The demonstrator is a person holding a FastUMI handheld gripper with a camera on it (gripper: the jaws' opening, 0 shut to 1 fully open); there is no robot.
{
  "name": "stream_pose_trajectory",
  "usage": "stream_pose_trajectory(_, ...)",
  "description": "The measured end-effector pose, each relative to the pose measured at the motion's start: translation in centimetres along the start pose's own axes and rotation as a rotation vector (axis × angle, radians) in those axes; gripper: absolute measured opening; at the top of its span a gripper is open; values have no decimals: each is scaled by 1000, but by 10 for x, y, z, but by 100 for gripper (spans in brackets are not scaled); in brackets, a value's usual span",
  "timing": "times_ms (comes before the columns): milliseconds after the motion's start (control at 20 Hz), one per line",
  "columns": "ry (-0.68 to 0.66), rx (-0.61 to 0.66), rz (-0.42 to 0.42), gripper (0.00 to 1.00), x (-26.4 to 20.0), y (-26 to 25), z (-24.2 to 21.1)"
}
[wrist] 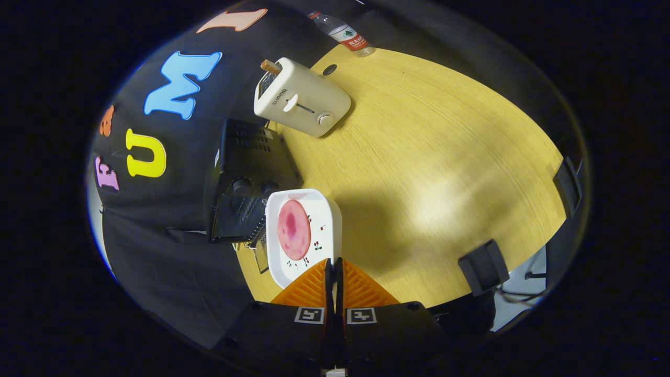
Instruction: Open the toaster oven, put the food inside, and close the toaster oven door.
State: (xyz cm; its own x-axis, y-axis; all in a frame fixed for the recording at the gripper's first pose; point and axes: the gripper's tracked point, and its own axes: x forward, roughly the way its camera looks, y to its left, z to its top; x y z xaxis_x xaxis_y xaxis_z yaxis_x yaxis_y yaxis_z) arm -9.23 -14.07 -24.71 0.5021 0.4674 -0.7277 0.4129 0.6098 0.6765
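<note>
Since the fingers [334,272] are pressed together on the near rim of the white plate [322,209], the grip is a thin edge pinch: the plate looks stiff, light and smooth, so it could slip or tip. On it lies a round pink slice of food [293,229], soft and loose, likely to slide if tilted. Just beyond, to the plate's left, stands the black toaster oven [251,173] with its door let down. Further off on the tabletop [445,173] sit a cream toaster [301,99] and a water bottle [343,34], both well clear of the way.
</note>
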Motion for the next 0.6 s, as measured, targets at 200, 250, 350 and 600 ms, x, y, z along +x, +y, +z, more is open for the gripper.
stream_pose_trajectory(200, -3, 38, 50, 2, 4, 25, -45)
stream_pose_trajectory(250, -1, 32, 54, 2, 6, 31, -54)
stream_pose_trajectory(350, 5, 18, 62, 2, 11, 42, -71)
stream_pose_trajectory(600, 24, 2, 86, 2, 27, 73, -98)
